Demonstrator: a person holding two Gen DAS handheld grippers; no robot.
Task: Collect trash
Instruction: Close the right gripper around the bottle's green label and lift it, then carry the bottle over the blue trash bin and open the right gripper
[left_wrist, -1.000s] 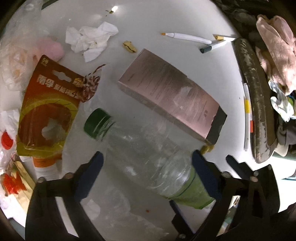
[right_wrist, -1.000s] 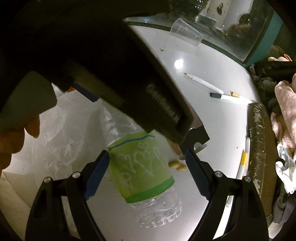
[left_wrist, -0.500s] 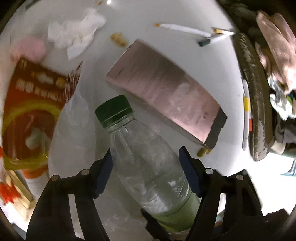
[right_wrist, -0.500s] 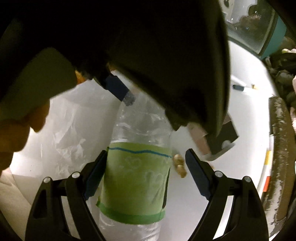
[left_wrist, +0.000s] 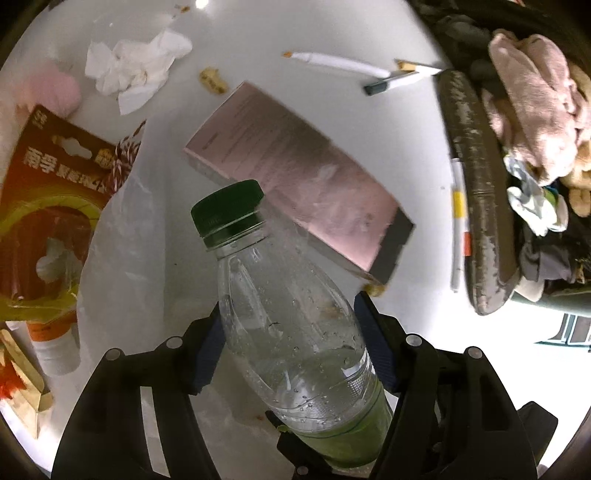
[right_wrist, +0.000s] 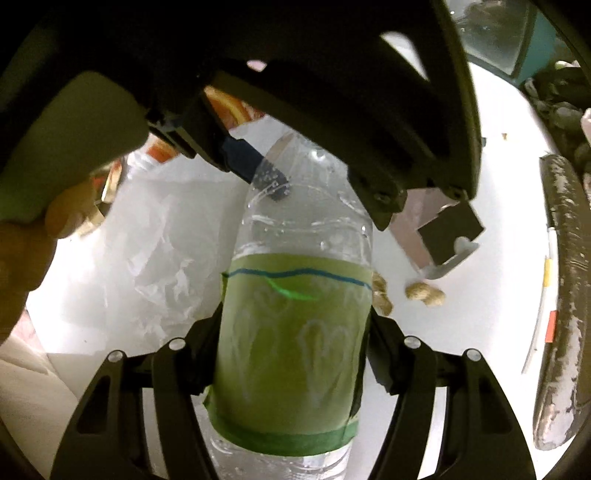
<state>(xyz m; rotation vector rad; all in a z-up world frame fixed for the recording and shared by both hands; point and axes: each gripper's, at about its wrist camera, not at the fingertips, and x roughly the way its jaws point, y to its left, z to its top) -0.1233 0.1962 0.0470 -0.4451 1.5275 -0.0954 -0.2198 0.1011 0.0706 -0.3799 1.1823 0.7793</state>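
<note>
A clear plastic bottle (left_wrist: 284, 295) with a dark green cap and a green label is held off the white table. My left gripper (left_wrist: 288, 343) is shut on its clear upper body. My right gripper (right_wrist: 291, 350) is shut on its green label (right_wrist: 291, 343), lower down. The left gripper's blue pad (right_wrist: 255, 170) shows at the bottle's shoulder in the right wrist view. A pink carton (left_wrist: 295, 173) lies on the table just beyond the bottle. A crumpled white tissue (left_wrist: 133, 70) lies at the far left.
An orange package (left_wrist: 48, 206) and a thin plastic bag (left_wrist: 125, 258) lie at the left. Pens (left_wrist: 340, 64) lie at the back, peanut shells (right_wrist: 424, 295) by the carton. A worn dark roll (left_wrist: 476, 192) and a pile of clothes (left_wrist: 535, 110) border the right.
Both grippers have closed on the bottle. It has turned from lying on the table to pointing cap forward and has been lifted.
</note>
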